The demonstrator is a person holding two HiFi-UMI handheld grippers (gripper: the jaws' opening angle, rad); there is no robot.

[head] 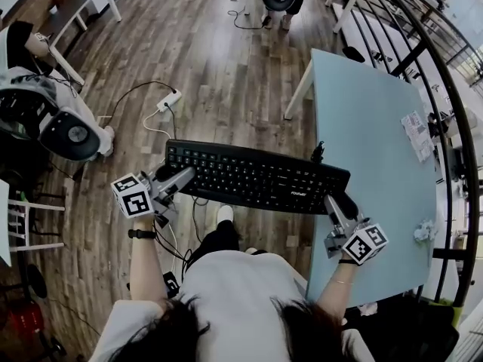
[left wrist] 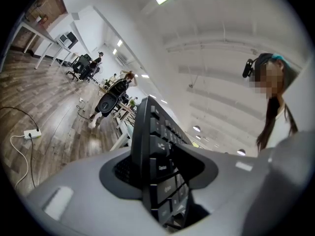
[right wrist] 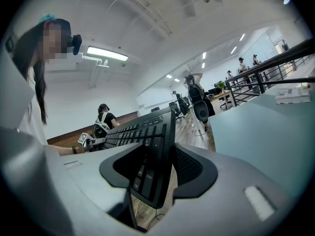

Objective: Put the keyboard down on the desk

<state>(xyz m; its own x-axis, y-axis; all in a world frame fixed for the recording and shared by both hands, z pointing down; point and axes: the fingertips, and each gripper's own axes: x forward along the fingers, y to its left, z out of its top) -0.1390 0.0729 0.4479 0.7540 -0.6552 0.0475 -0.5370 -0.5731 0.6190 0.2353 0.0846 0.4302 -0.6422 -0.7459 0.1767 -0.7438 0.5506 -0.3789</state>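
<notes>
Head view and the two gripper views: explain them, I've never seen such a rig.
No robot: a person holds a two-jaw gripper in each hand. The head view looks down from the person's head; the other two cameras ride on the grippers, looking along their jaws. The left gripper and right gripper each clamp one end of a black keyboard, mostly over the floor. On the pale blue desk lie a printed sheet and a crumpled white wad.

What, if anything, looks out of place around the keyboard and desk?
The keyboard is off the desk: clamped at its ends by the left hand-held gripper and right hand-held gripper, it hangs mostly over the floor, only its right end above the desk edge. A crumpled white wad lies near the desk's right edge. Nothing looks spilled.
</notes>
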